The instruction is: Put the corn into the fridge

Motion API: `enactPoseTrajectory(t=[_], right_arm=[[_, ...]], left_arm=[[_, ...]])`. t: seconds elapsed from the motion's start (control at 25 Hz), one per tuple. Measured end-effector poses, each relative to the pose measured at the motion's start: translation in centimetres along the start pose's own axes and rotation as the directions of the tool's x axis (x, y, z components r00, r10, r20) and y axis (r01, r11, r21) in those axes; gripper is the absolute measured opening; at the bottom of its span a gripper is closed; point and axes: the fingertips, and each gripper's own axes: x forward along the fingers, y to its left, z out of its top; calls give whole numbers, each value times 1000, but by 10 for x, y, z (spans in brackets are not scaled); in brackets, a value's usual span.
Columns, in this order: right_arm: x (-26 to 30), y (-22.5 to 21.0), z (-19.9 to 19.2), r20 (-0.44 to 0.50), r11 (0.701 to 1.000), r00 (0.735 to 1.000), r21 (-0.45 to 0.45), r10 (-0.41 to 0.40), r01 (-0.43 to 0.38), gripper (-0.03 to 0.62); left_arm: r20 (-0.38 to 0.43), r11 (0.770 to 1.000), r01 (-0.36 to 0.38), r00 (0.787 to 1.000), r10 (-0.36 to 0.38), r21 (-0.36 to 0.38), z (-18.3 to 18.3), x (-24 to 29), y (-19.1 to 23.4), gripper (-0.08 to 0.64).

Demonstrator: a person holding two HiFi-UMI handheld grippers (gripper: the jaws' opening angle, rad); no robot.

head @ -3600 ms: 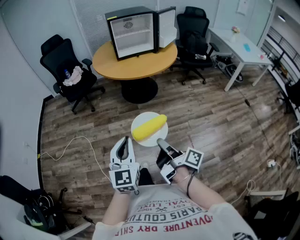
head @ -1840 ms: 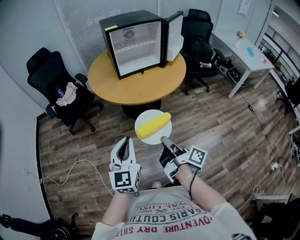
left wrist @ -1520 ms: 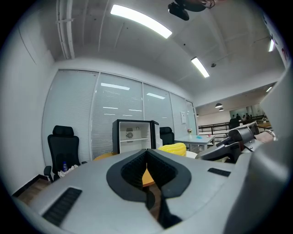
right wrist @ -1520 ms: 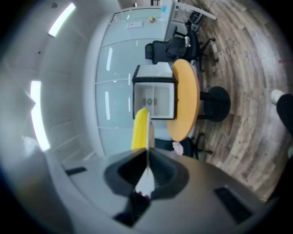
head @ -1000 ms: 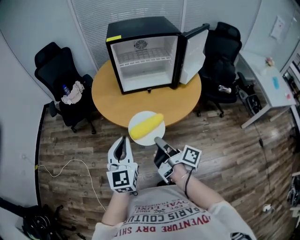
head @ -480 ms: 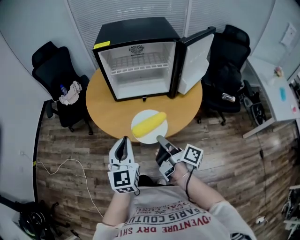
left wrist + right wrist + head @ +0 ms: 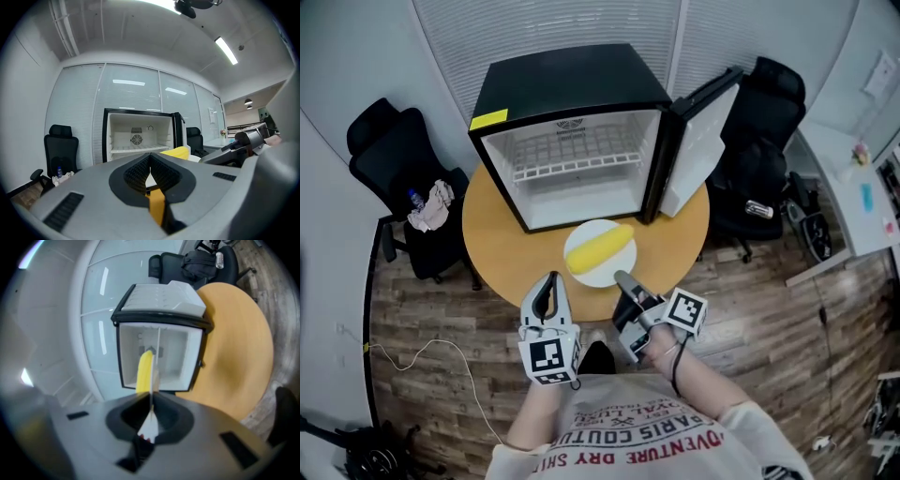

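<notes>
A yellow corn cob (image 7: 602, 248) lies on a white plate (image 7: 579, 273), held level above the near edge of the round wooden table (image 7: 492, 246). My right gripper (image 7: 622, 278) is shut on the plate's near rim. In the right gripper view the plate (image 7: 153, 380) shows edge-on between the jaws, with the corn (image 7: 145, 371) to its left. My left gripper (image 7: 549, 281) is beside the plate on the left, shut and holding nothing. The black mini fridge (image 7: 581, 159) stands on the table with its door (image 7: 703, 136) swung open to the right and a bare wire shelf (image 7: 572, 164) inside.
Black office chairs stand left (image 7: 389, 164) and right (image 7: 769, 141) of the table; the left one holds a cloth and a bottle. A white desk (image 7: 862, 187) is at the far right. A cable (image 7: 422, 366) lies on the wooden floor.
Both grippers and the plate with the corn have moved forward, now over the table's near edge. The fridge looms larger and closer. The grip on the plate is unchanged.
</notes>
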Motion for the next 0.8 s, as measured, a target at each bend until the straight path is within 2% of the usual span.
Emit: enactPoseTrajectory(t=[0.36,0.8], right_arm=[[89,19,48,51,1000,999,-16,13,-12,41],[166,19,76,134,1000,991,-7,-3,3,43]], left_arm=[[4,999,42,999,-42,13,10,88,46,34],[13,997,69,997,-70,35,13,147,94,34]])
